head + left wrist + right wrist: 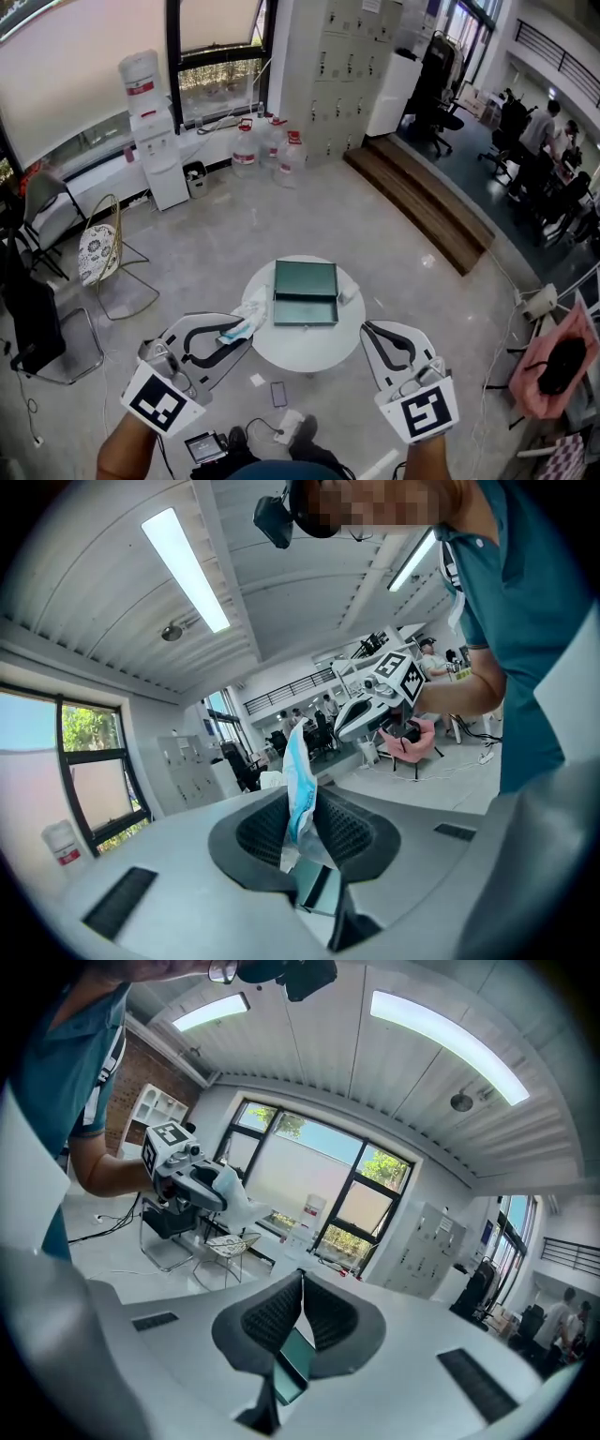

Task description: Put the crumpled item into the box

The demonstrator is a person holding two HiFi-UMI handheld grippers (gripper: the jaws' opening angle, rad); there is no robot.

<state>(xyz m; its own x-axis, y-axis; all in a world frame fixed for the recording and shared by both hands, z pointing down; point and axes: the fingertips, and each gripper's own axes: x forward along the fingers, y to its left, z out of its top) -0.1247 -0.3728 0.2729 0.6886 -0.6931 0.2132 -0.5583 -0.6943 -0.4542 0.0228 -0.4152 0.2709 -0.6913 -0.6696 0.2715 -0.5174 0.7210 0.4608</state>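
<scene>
head view, lower left of frame: shows crumpled item (246, 317) pinched in left gripper (242, 336), over the left rim of the round white counter (309, 349), just beside the open green box (305, 292) at frame centre, not yet in it. left gripper view: confirms jaws clamped on the wad (300, 789), white and pale blue, poking up past the tips at centre frame. right gripper view: shows right gripper (302, 1288) with jaws closed together, nothing between them; sits at lower right of the head view, right of the box. looks thin, soft and very light, likely tissue or mask-type material, hard to say which. should squash under any pinch, no breakage risk, grip anywhere on the bunched middle. might cling to the ribbed pads or drift on release, so best let go low inside the box.
</scene>
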